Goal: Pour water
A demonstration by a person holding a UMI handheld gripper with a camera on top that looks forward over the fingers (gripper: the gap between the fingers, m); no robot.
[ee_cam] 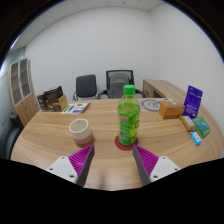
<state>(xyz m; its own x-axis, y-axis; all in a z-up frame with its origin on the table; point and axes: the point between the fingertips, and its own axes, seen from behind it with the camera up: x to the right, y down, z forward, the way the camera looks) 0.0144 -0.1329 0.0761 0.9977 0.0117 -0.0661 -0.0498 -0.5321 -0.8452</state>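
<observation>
Green is catching the eye first: the bottle [127, 117] with its yellow-green label and green cap is standing upright on a small red coaster [124, 144], right in the middle of the wooden table [105, 160], just ahead of the gripper [114, 163]. The fingers are spread wide, with nothing between them, their purple pads [83, 160] facing each other across a broad gap, and the bottle is lining up with that gap but sitting beyond the tips. Off to one side, near the bottle but apart from it, a pale cup [79, 129] is waiting, surely the target for the pour. By my reading, we are watching the approach stage: nothing is grasped, nothing is tilting. The next move is calling for a straight push forward so both pads flank the bottle's body, then a firm squeeze at label height before any lift. The cap looks on, so whether water can flow at all is an open question. Beyond, two office chairs [103, 84], books [52, 100] and a few packets [193, 112] are sitting clear of the action.
</observation>
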